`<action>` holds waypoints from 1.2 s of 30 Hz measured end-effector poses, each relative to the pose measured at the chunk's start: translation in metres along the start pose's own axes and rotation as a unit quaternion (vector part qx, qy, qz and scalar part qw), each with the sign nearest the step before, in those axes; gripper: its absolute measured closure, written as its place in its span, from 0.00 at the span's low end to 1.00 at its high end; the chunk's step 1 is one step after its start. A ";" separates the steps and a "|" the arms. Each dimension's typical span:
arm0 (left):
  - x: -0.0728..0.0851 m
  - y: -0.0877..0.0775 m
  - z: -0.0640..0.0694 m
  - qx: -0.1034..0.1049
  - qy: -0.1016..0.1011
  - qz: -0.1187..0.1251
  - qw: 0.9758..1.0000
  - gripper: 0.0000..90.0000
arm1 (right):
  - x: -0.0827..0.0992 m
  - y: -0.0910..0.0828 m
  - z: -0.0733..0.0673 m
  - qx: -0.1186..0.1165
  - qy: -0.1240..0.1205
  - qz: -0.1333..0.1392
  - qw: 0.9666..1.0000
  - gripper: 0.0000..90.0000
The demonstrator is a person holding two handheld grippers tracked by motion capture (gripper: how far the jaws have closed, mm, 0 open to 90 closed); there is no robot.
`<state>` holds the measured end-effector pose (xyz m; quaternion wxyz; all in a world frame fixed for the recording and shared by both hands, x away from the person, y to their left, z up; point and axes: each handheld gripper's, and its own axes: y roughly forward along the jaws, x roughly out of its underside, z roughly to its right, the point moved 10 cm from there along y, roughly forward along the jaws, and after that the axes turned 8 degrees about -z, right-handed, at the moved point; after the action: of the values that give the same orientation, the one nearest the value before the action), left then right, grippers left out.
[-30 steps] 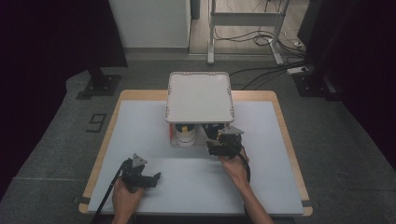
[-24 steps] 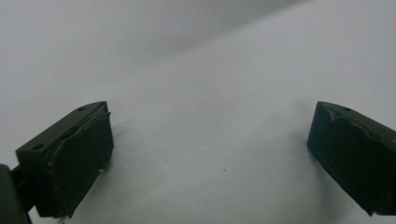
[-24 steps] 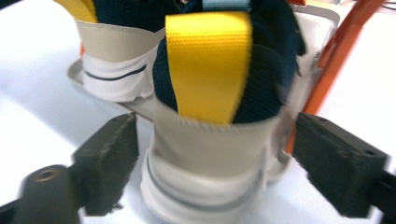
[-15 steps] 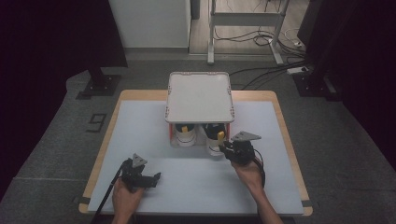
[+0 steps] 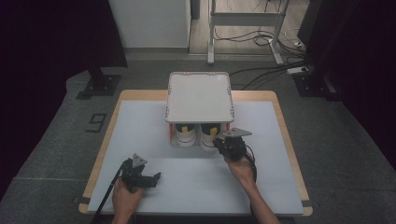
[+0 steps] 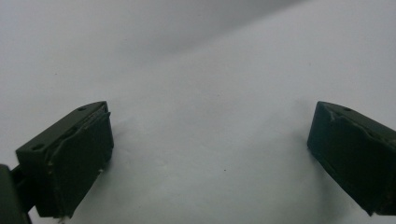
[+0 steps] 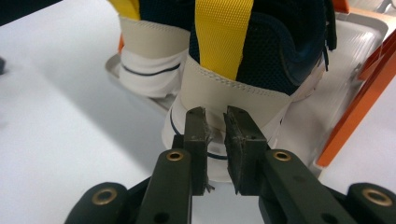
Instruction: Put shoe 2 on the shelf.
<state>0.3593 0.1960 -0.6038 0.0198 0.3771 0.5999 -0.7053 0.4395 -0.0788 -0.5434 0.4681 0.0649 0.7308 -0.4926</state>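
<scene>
A grey 2-tier rack (image 5: 200,95) stands at the middle of the white table (image 5: 140,126), its flat top tray hiding most of the lower level from the high view. On that lower tray (image 7: 345,60), between orange uprights (image 7: 359,107), sit 2 shoes heel-out: the left shoe (image 5: 185,134) and the right shoe (image 5: 208,135), each with a cream heel, white sole and yellow pull tab.

The right tongs (image 7: 215,140) are at the heel of the right shoe; their jaws have just been closing and now stand nearly pressed together, a narrow gap left, with the back edge of the heel right at their tips (whether a fold of it is truly pinched cannot be told). The right hand (image 5: 240,168) holds them just in front of the rack.

The right gripper view gives what the high view cannot: the dark navy mesh lining, the stitching on the cream heel counter, and the shoe resting on the tray's ribbed floor. The high view alone gives the layout: the left tongs (image 5: 156,176) lie low near the table's front-left, well apart from the rack, in the left hand (image 5: 125,198). The left gripper view shows their jaws spread wide over bare table.
</scene>
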 end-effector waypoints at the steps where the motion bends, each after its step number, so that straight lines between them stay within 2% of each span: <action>1: 0.000 0.000 0.000 0.000 0.000 0.000 1.000 0.00 | 0.000 0.003 0.001 0.004 0.000 -0.002 1.000 0.86; 7: 0.000 0.000 0.000 0.000 0.000 0.000 1.000 0.00 | -0.004 0.018 0.006 0.014 0.004 -0.002 1.000 0.87; 14: 0.000 0.000 0.000 0.000 0.000 0.000 1.000 0.00 | -0.012 0.025 0.012 0.022 0.019 0.007 1.000 0.88; 17: 0.000 0.000 0.000 0.000 0.000 0.000 1.000 0.00 | -0.013 0.027 0.017 0.052 0.010 0.015 0.998 0.87; 24: 0.000 0.000 0.000 0.000 0.000 0.000 1.000 0.00 | -0.011 0.027 0.014 0.036 0.019 0.018 0.999 0.84; 29: 0.000 0.000 0.000 0.000 0.001 0.000 1.000 0.01 | -0.011 0.020 0.008 0.023 0.013 0.024 0.999 0.80; 36: 0.000 0.000 0.000 0.000 0.000 0.000 1.000 0.01 | -0.009 0.007 0.003 0.004 0.004 0.020 1.000 0.65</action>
<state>0.3593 0.1960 -0.6038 0.0198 0.3776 0.6000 -0.7050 0.4498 -0.0741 -0.5414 0.4746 0.0831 0.7295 -0.4855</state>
